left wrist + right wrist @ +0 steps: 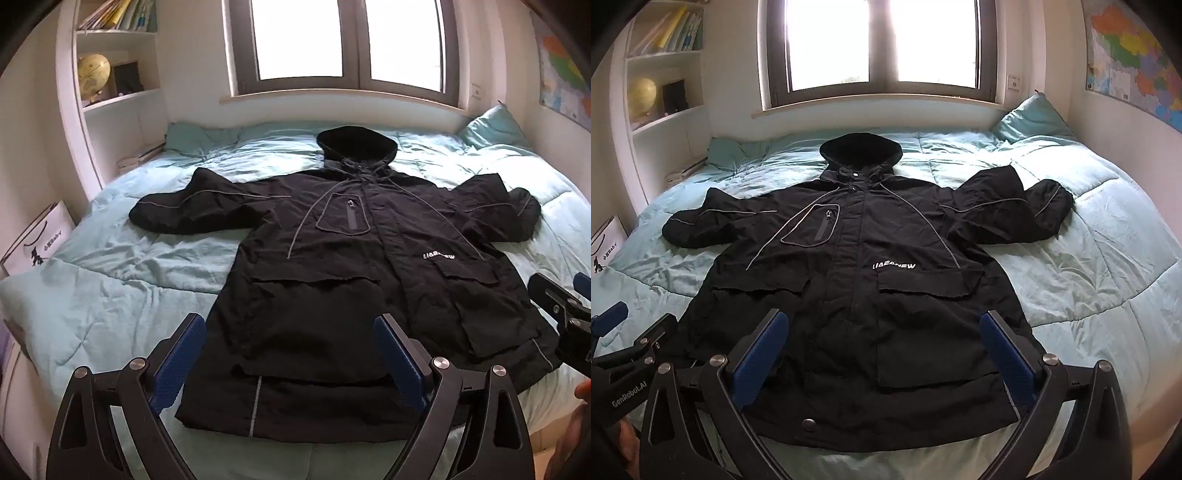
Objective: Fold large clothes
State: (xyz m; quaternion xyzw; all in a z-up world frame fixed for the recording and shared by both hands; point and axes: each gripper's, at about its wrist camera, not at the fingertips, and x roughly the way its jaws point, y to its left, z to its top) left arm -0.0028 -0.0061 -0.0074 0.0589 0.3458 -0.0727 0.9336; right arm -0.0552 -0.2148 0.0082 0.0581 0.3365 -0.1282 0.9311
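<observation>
Black tongs [882,354] gape, angled down over jacket [849,277].

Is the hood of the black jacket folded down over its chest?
No, the hood lies flat above the collar, pointing toward the window, and the jacket chest is uncovered.

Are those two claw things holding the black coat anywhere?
No. Both the left gripper and right gripper hover open above the jacket, holding nothing.

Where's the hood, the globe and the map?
Hood [860,147], right wrist view, on its dark top.
Globe [94,75], left wrist view, on the yellow ball.
Map [1134,62], right wrist view, on its coloured middle.
</observation>
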